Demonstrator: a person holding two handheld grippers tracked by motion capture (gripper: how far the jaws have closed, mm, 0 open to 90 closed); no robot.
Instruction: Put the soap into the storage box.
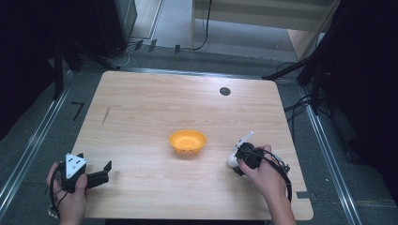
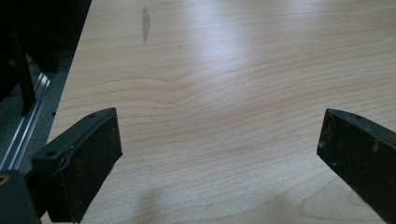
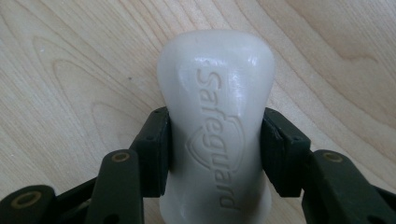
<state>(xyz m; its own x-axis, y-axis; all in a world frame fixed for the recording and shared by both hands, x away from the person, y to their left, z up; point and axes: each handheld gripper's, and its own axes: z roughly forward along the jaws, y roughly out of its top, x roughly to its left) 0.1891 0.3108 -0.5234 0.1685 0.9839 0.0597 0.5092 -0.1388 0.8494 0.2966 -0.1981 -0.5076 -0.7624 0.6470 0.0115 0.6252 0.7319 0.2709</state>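
On the table (image 1: 141, 117), an orange bowl (image 1: 187, 141) sits near centre. At the near left corner, the left claw (image 2: 219, 154) rests spread, nothing between its jaws. Right of the bowl, the right claw (image 3: 215, 154) pinches a white soap (image 3: 215, 116) lying on the wood.

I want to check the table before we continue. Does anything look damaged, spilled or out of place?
Nothing is spilled or askew. The one blemish is a dark streak on the table near its far left edge. The orange bowl stands upright, and the right gripper squarely grips the white soap bar.
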